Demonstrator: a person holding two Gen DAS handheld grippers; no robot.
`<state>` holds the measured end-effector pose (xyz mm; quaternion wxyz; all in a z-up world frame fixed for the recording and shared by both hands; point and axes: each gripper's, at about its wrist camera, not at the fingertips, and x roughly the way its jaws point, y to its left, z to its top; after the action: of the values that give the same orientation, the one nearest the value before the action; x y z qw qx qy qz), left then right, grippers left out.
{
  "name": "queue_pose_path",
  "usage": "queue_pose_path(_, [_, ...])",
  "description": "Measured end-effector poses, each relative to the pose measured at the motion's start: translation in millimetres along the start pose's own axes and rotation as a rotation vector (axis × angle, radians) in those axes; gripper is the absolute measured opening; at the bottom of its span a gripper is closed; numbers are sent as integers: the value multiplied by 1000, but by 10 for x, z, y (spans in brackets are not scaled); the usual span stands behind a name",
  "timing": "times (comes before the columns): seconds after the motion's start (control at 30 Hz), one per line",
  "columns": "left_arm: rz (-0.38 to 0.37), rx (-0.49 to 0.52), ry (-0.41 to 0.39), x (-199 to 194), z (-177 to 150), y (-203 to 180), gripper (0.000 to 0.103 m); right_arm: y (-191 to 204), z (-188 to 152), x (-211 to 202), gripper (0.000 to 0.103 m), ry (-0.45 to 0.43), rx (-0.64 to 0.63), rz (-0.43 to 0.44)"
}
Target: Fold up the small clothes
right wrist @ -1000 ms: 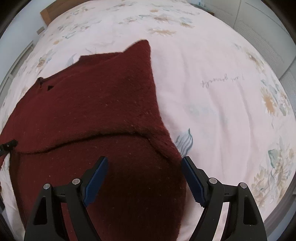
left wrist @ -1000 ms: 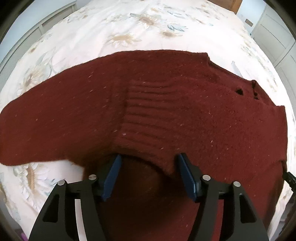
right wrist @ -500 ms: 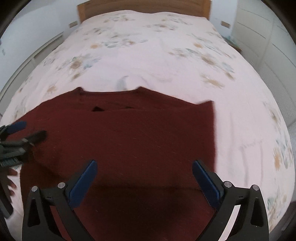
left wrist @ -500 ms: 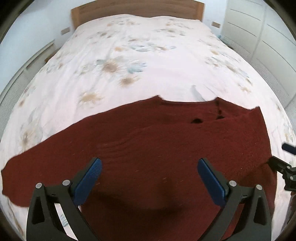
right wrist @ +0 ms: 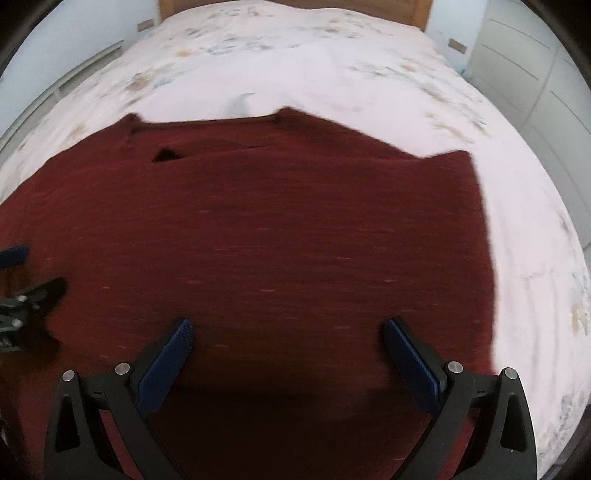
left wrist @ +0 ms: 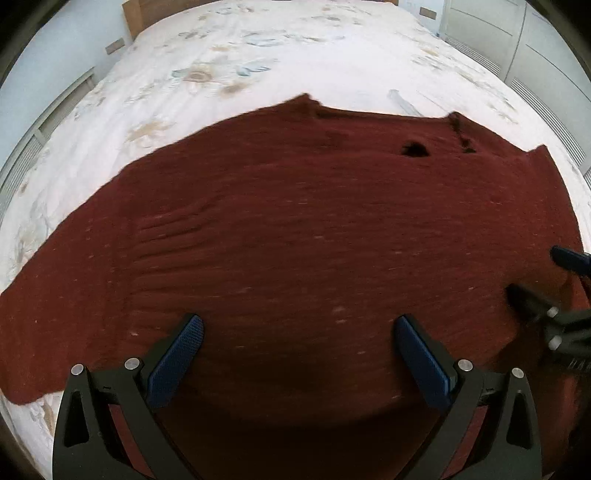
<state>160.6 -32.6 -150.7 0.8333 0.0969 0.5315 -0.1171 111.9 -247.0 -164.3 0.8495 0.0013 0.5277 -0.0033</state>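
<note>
Fold just laid: left gripper (left wrist: 299, 354) & right gripper (right wrist: 288, 350) both spread wide w/ nothing clamped, above the red sweater (left wrist: 295, 229) on the bed (left wrist: 258, 55); next prob. needs regrasping an edge ahead of each gripper.

A bed (right wrist: 295, 66) with a pale floral cover fills the room, its wooden headboard (right wrist: 424, 11) at the far wall; white wardrobe doors (right wrist: 535, 81) stand right.
</note>
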Motion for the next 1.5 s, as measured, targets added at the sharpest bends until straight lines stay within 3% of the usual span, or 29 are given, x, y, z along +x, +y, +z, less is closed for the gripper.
queue_pose_path(0.13, [-4,-11,4,8,-48,177,102,-360,-37,19,102,8,55,-39])
queue_pose_path(0.27, [-27,-42,5,30,-81,284,102,-551,-74,41,102,9,82,-15])
queue_pose_path(0.57, [26,-64,-16,52,-136,235,102,-413,-81,121,102,0,59,-44])
queue_pose_path(0.83, [8,-153,0,-111,3,379,102,-342,-210,-341,102,-13,52,-24])
queue_pose_path(1.07, [-1,-337,-112,-745,91,1180,102,-386,-225,-833,102,-71,62,-36])
queue_pose_path(1.27, [131,-488,-126,-1112,-51,2112,102,-500,-217,-1114,102,-105,111,-32])
queue_pose_path(1.5, [254,-715,-63,-1090,-611,2924,102,-551,-407,-1130,102,-74,131,-74])
